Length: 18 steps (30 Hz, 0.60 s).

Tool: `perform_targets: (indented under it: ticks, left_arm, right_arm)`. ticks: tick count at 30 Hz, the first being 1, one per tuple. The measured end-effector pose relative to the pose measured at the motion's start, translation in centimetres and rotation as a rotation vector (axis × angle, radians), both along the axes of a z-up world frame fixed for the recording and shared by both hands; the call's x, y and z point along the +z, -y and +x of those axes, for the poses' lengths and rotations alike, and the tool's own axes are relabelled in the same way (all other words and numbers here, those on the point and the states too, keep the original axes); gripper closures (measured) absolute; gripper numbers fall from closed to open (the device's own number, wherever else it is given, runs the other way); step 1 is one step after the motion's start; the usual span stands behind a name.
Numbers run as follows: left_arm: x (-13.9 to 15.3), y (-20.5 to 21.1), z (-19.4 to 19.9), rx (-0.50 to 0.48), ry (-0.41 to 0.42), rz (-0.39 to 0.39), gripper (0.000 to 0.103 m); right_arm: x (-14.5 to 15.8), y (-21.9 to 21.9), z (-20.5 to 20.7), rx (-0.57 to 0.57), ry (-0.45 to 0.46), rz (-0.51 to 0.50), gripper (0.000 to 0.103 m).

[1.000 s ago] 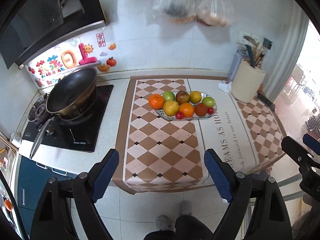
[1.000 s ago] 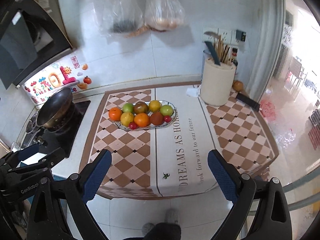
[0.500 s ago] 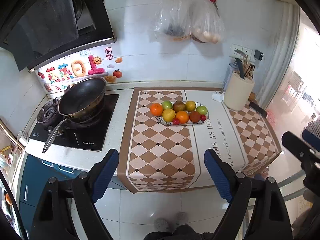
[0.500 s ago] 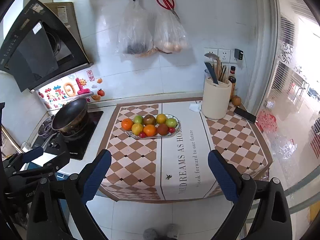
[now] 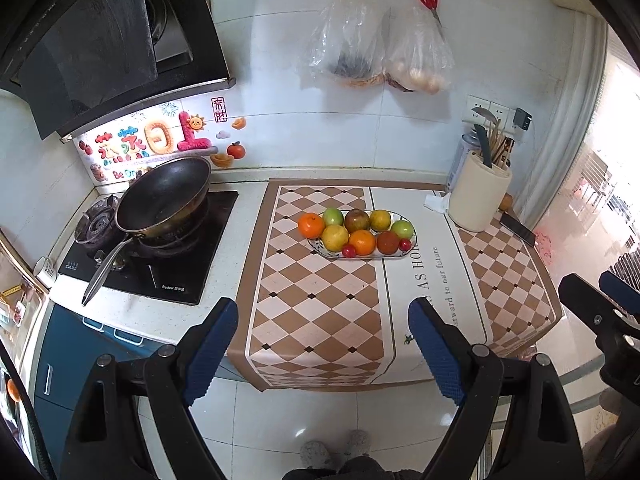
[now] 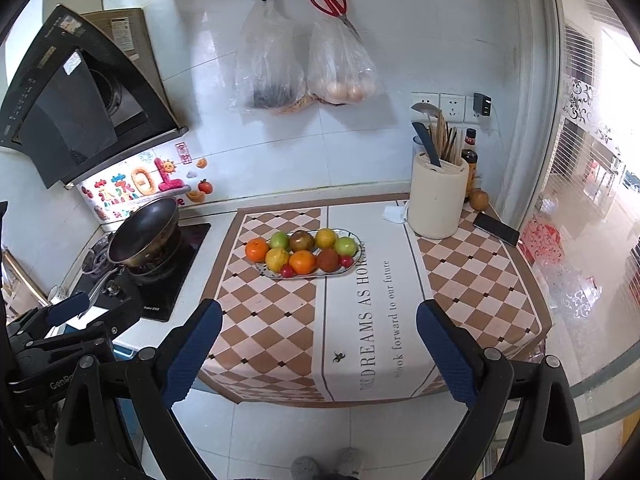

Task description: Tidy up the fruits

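Left wrist view shows the left gripper with jaws spread wide and nothing between them, held out over the floor in front of the counter; the oval fruit plate lies well ahead of it on the checkered cloth, right of the wok; right wrist view shows the right gripper likewise wide open and empty, with the fruit plate well beyond its fingertips, slightly left of centre; oranges, green and yellow fruits fill the plate.
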State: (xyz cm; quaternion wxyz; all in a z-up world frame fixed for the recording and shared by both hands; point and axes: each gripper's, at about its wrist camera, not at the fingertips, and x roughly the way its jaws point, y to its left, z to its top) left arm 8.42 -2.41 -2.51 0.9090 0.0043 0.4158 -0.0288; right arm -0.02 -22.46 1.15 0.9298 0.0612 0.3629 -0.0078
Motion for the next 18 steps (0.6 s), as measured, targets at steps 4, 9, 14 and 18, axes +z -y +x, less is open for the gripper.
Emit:
perform_targets:
  ticks: [4,9,14,18]
  left_arm:
    - [-0.8,0.4,1.7,0.009,0.001,0.022,0.0]
    - [-1.8,0.4,4.3,0.035,-0.006,0.031,0.0]
    - [-3.2,0.2,7.2,0.054,-0.03,0.037,0.0]
    - [-4.6,0.1,9.3,0.064,-0.066,0.035,0.0]
  right_arm:
    - [-1.2,0.8,2.5,-0.023,-0.013,0.0,0.002]
    - [-2.8,1.1,5.8,-0.037,-0.039,-0.011,0.002]
    - [-4.8,1.2,9.5,-0.049,-0.073,-0.034,0.002]
    - [-6.3,1.1,12.0,-0.055,-0.098,-0.051,0.002]
